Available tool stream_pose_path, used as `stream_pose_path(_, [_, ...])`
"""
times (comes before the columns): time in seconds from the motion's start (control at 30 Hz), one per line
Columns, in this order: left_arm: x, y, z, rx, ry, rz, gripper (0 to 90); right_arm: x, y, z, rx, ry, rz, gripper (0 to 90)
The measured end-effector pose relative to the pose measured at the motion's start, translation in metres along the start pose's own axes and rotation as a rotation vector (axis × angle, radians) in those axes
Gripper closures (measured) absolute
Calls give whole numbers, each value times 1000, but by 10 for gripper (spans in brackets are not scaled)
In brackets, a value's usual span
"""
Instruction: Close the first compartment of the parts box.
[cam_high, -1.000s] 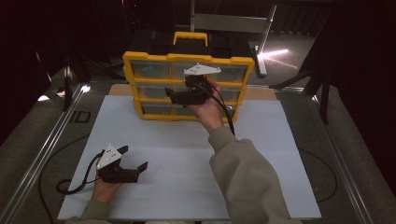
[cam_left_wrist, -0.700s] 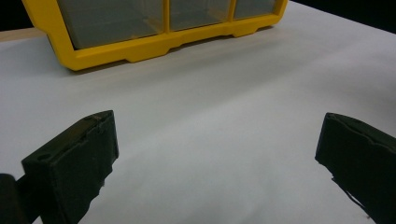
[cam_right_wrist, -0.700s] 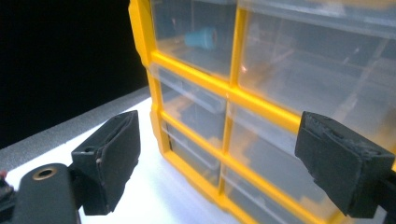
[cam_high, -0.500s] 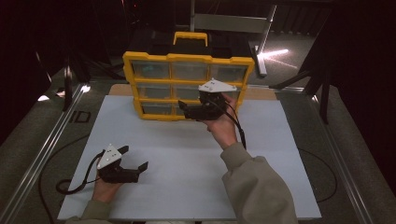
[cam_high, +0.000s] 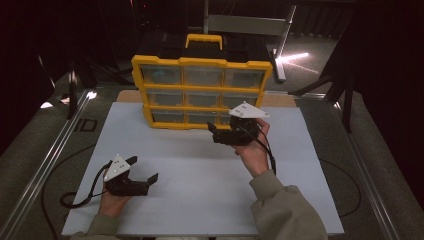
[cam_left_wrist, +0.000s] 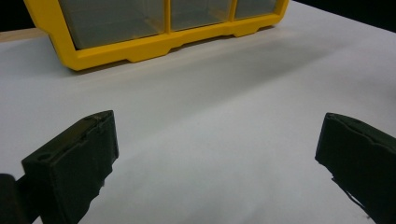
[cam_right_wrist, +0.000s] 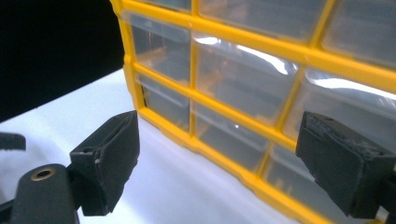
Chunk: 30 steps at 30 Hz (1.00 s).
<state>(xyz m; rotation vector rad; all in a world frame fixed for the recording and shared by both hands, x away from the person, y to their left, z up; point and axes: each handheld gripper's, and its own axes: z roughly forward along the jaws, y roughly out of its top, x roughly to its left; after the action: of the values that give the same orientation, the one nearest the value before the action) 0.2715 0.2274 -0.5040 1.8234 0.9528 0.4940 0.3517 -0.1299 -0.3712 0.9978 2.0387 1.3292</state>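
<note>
A yellow organizer (cam_high: 202, 107) with several clear drawers and a yellow handle (cam_high: 204, 37) stands upright at the back of the white mat (cam_high: 200, 175). My right gripper (cam_high: 211, 132) is held just above the mat in front of the organizer's bottom row, open and holding nothing. In the right gripper view its jaws (cam_right_wrist: 219, 140) stand wide apart, facing the lower drawers of the organizer (cam_right_wrist: 205, 100). My left gripper (cam_high: 145, 168) rests low at the front left, open. Between its jaws (cam_left_wrist: 219, 135) lies bare mat, with the organizer's base (cam_left_wrist: 154, 46) farther off.
A wooden strip (cam_high: 285, 100) shows behind the mat on both sides of the organizer. Metal rails (cam_high: 55, 150) run along the table's left and right sides. Black cables (cam_high: 75, 200) trail from both grippers. Bare mat lies between the two hands.
My right gripper has drawn back from the organizer's middle drawers, moving right and toward the person, still open. The left gripper has stayed put.
</note>
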Motion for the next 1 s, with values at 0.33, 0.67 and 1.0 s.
stream_pose_path(0.33, [0,0,-2,2,9,6,1,-12,-36,-38,1,-21,-29,131])
stream_pose_path(0.67, [0,4,-18,-34,22,-3,1,-23,-74,-72,-19,-74,-2,137])
stream_pose_path(1.0, [-2,4,-33,-42,56,12,1,-27,-109,-94,-41,-48,49,131])
